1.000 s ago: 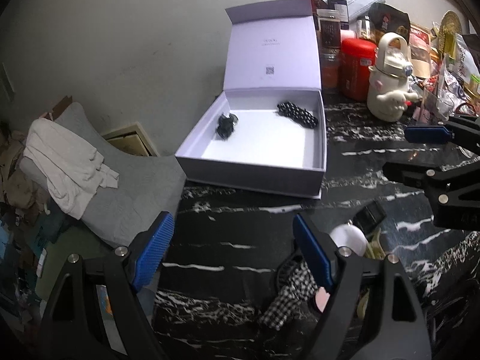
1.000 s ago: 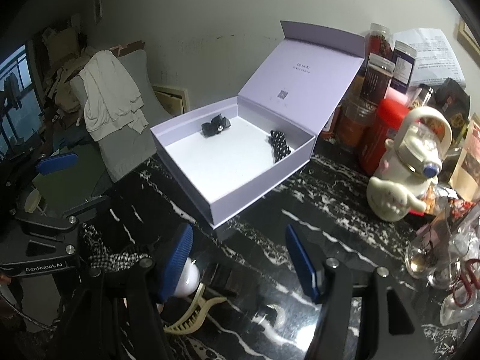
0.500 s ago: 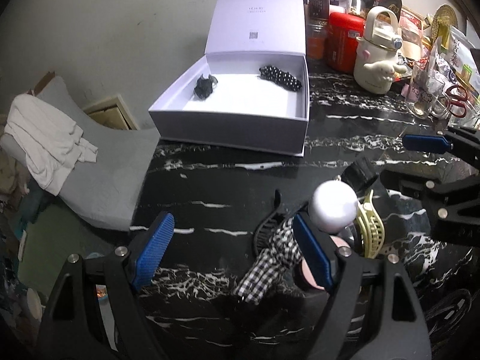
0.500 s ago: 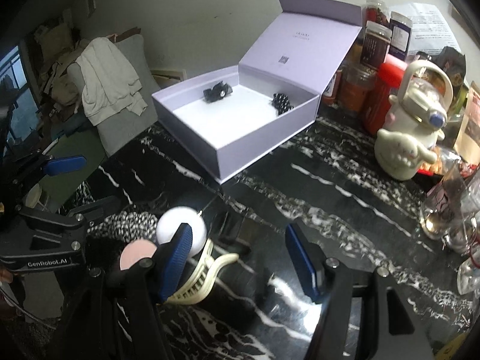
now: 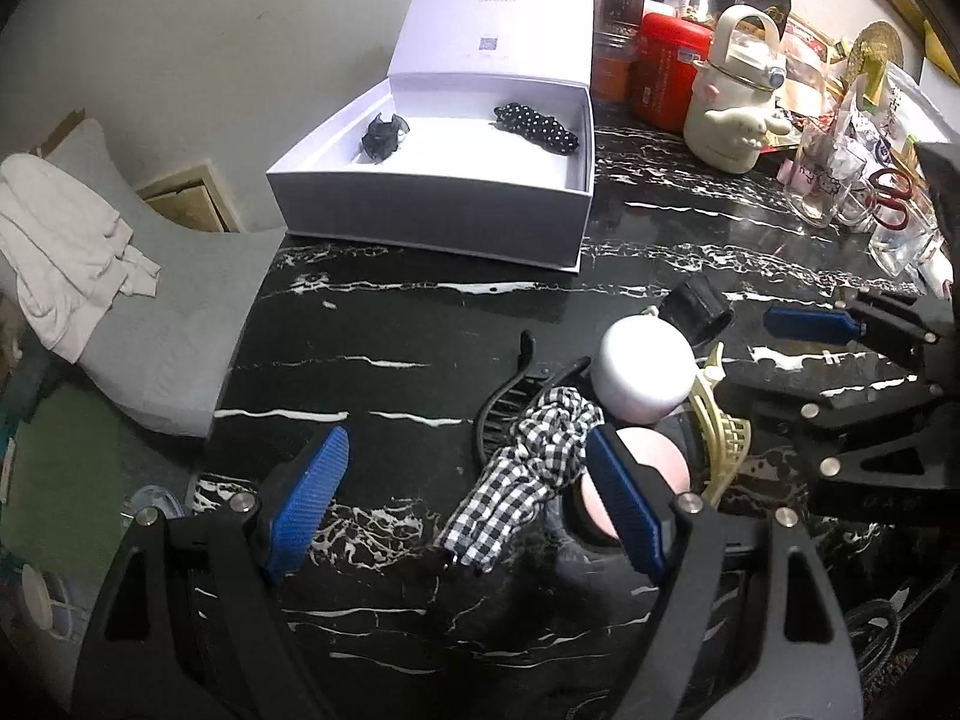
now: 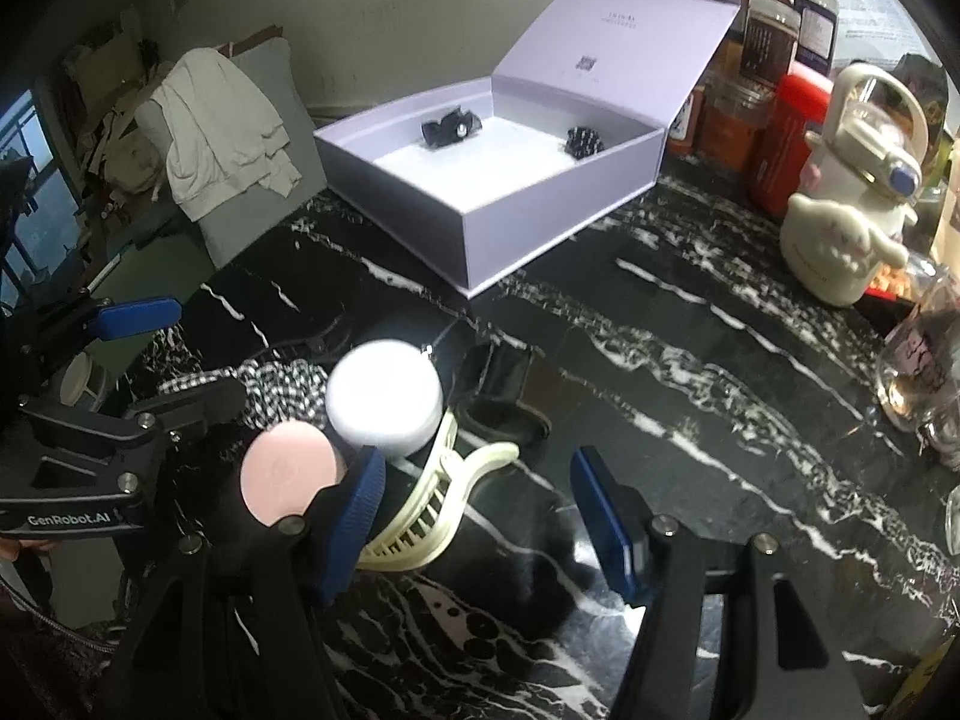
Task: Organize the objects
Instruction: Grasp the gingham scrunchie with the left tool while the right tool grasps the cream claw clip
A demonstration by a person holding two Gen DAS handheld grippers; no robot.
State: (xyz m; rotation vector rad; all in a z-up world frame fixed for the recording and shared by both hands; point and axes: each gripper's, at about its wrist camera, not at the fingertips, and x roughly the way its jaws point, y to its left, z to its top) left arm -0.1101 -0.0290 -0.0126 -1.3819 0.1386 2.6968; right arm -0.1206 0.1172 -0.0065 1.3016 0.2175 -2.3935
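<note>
While both tongs (image 5: pixel 462 501) (image 6: pixel 480 516) gape empty, bare black marble (image 5: pixel 420 324) separates the clutter from the lavender box (image 5: pixel 432 222).

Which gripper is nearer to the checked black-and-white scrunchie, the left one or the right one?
Left. The left gripper hangs open right above the checked scrunchie, whose tail lies between its fingers. The right gripper hangs open further off, beyond the cream claw clip.

black countertop (image 5: pixel 420 312) veined white. lavender box (image 5: pixel 432 216), white inside, ahead of the tool, holding a black polka-dot scrunchie (image 5: pixel 537 127). near the blue pads (image 5: pixel 309 498): black-and-white checked scrunchie (image 5: pixel 528 462), white jar (image 6: pixel 384 399), pink lid (image 6: pixel 288 474), cream hair clip (image 6: pixel 420 516).
</note>
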